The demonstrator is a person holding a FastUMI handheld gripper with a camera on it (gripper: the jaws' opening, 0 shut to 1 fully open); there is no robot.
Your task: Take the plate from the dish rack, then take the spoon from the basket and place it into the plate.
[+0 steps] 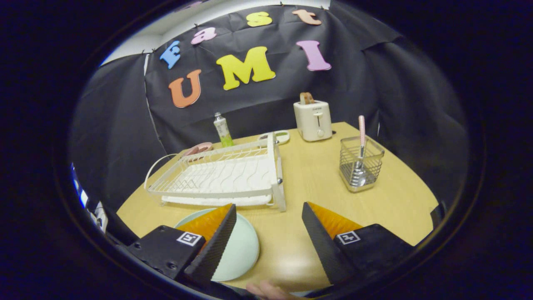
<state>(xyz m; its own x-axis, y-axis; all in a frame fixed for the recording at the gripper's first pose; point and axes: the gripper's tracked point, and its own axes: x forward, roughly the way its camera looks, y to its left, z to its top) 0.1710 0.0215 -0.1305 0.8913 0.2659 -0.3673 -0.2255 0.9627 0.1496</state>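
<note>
A pale green plate [241, 250] lies flat on the wooden table [308, 183], partly under my left finger and just in front of the white wire dish rack [225, 175]. The rack holds no plate. A spoon with a pink handle [361, 146] stands upright in the wire basket [360, 164], beyond my right finger. My gripper [268, 227] is open, its fingers wide apart with bare table between them, hovering above the table's near side.
A white toaster [313, 120] with bread in it stands at the table's far side. A small bottle [222, 129], a pink dish [199, 149] and a small white dish [279, 136] sit behind the rack. A hand shows at the near edge, below the fingers.
</note>
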